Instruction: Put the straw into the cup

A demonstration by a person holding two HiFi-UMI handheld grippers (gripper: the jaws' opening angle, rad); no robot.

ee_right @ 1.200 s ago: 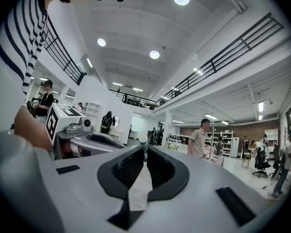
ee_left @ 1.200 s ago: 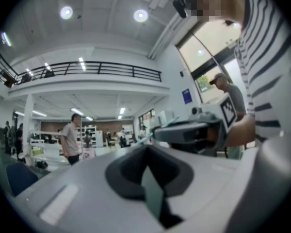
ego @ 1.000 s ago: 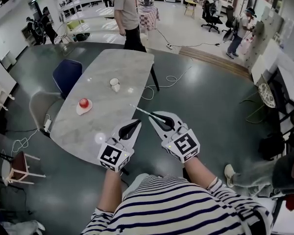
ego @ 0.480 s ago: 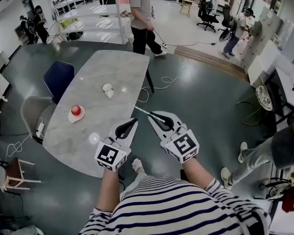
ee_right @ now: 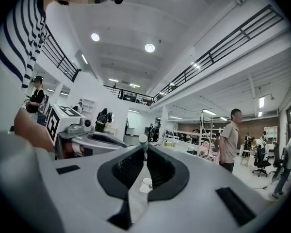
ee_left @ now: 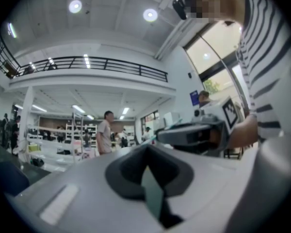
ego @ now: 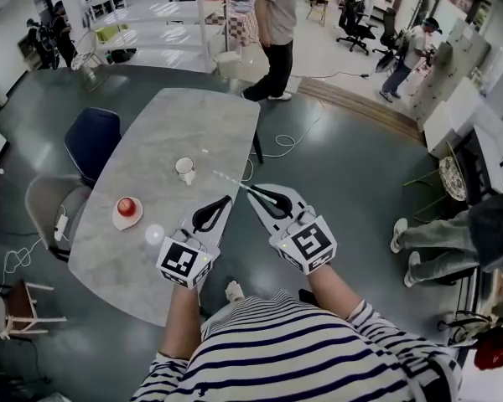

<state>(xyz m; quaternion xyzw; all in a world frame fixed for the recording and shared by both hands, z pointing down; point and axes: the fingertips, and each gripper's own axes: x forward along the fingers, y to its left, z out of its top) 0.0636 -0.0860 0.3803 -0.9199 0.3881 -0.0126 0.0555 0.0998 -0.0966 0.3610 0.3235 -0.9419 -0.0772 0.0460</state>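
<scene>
A white cup (ego: 184, 170) stands upright near the middle of the grey marble table (ego: 193, 115). My right gripper (ego: 253, 193) is shut on a thin pale straw (ego: 230, 181), which sticks out forward and left over the table's right edge, its tip a short way right of the cup. In the right gripper view the straw (ee_right: 143, 141) points away between the jaws, and the cup (ee_right: 146, 181) shows small through the gap below. My left gripper (ego: 227, 198) is shut and holds nothing, hovering over the table's near right edge beside the right one.
A red object on a white saucer (ego: 127, 211) and a small white round thing (ego: 154, 234) lie on the table's near left. A blue chair (ego: 92, 141) and a grey chair (ego: 46, 208) stand left of the table. A person (ego: 277, 32) walks past its far end. Cables (ego: 285, 141) trail on the floor.
Both grippers have come forward over the table's near edge, bringing the straw tip closer to the cup. The person in the background has walked to the right.
</scene>
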